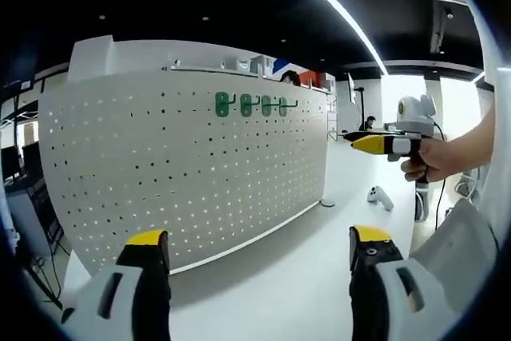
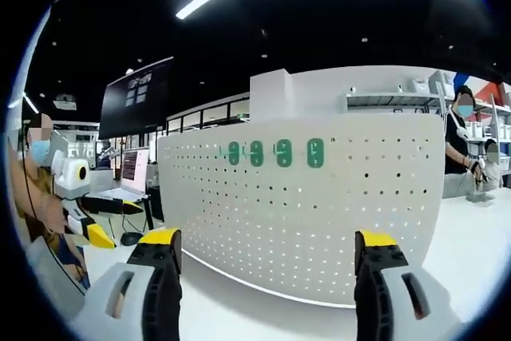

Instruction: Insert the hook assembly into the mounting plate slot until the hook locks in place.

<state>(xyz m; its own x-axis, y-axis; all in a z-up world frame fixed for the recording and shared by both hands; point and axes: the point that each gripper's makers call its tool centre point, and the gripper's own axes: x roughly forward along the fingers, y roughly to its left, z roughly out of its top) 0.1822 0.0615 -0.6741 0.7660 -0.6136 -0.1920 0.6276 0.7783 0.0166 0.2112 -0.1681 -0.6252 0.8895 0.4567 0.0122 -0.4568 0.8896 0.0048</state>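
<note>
Facing the white perforated pegboard panel [image 2: 319, 205] standing on the white desk [image 1: 319, 277], both grippers stand wide and empty; four green hook plates [image 2: 271, 153] sit in a level row high on it, beyond the right gripper [image 2: 267, 257], seemingly nearer than the left gripper [image 1: 259, 257].

left gripper [image 1: 259, 257]: jaws wide apart | right gripper [image 2: 267, 261]: jaws wide apart, empty
</note>
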